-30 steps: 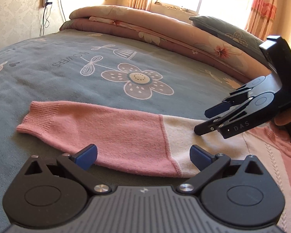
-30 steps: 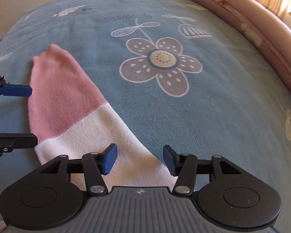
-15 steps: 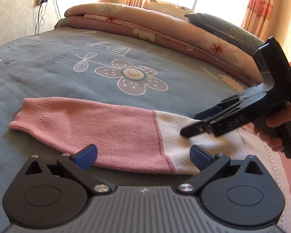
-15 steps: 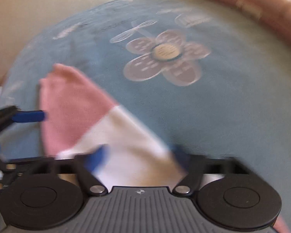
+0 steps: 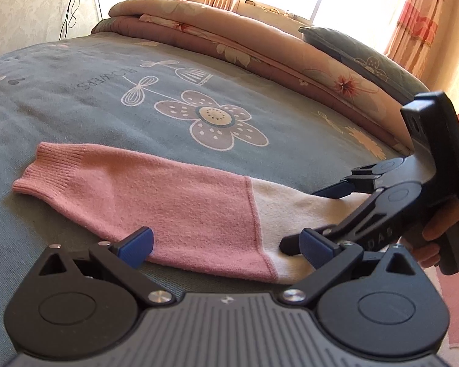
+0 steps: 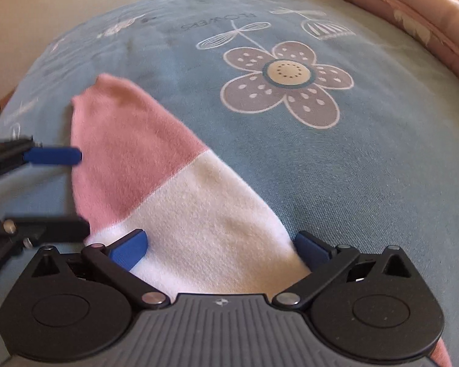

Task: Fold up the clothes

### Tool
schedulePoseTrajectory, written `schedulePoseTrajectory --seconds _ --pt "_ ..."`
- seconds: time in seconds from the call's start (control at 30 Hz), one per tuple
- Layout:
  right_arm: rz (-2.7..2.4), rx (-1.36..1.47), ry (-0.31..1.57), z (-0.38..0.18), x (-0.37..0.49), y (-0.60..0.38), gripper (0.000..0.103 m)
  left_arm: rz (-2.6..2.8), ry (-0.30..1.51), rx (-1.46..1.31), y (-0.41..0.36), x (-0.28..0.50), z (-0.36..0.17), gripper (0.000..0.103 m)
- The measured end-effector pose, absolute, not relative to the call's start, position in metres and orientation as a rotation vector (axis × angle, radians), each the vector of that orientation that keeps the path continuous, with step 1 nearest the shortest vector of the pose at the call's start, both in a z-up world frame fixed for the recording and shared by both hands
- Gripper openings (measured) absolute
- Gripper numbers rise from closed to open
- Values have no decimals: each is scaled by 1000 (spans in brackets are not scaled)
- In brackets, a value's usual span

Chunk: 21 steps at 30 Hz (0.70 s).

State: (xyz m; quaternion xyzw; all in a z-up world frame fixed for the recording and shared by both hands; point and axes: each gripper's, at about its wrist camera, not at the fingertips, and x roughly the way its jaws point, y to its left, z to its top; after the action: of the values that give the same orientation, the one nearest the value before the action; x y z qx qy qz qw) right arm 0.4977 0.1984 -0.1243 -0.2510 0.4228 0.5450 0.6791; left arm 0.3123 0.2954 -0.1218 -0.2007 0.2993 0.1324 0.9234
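- The sweater sleeve [image 5: 156, 202] lies flat across the blue-grey flowered bedspread [image 5: 76, 98], pink cuff end far out, cream section nearest the body.
- Right gripper [image 6: 220, 249] is down over the cream part, fingers spread wide on either side of it, nothing pinched; looks set to straddle the sleeve for a grab.
- Left gripper [image 5: 226, 243] waits low at the sleeve's near edge, fingers also wide apart, holding nothing.
- My read: the sleeve fold-in has not begun.
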Motion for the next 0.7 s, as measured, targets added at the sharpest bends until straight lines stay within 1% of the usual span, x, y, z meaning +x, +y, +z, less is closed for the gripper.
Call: schedulePoseTrajectory --seconds 0.07,0.1,0.13,0.17,0.2,0.27,0.37,0.43,0.5,0.53,0.57,0.6,0.63,0.7 --pt "1228 -563 933 -113 502 196 85 271 611 -417 296 312 -122 101" --pt "1227 -558 922 -106 505 191 81 271 609 -424 297 312 -122 101" --pt "1211 -552 924 -102 511 187 73 271 606 -430 298 312 -122 101" --pt "1194 -546 925 -98 516 184 61 271 604 -437 299 311 -122 101" --pt "1176 -557 937 -99 521 182 56 271 601 -442 299 311 -123 101" --pt "1166 -572 959 -103 529 179 54 272 599 -447 299 311 -123 101" --pt "1198 -559 967 -108 536 177 56 273 601 -438 298 312 -123 101" --pt "1207 -573 960 -112 535 183 55 276 605 -426 297 312 -124 101" --pt "1221 -582 949 -110 531 182 45 278 609 -411 295 313 -124 101" --pt "1246 -580 946 -109 528 182 28 279 610 -404 294 314 -124 101" --pt "1253 -577 937 -108 527 181 16 281 612 -398 294 314 -124 101" --pt "1260 -573 927 -108 526 180 15 282 613 -392 293 314 -125 101" --pt "1266 -570 918 -107 524 179 11 282 614 -389 292 314 -124 101" --pt "1262 -544 895 -104 524 176 9 283 613 -387 292 314 -124 101"
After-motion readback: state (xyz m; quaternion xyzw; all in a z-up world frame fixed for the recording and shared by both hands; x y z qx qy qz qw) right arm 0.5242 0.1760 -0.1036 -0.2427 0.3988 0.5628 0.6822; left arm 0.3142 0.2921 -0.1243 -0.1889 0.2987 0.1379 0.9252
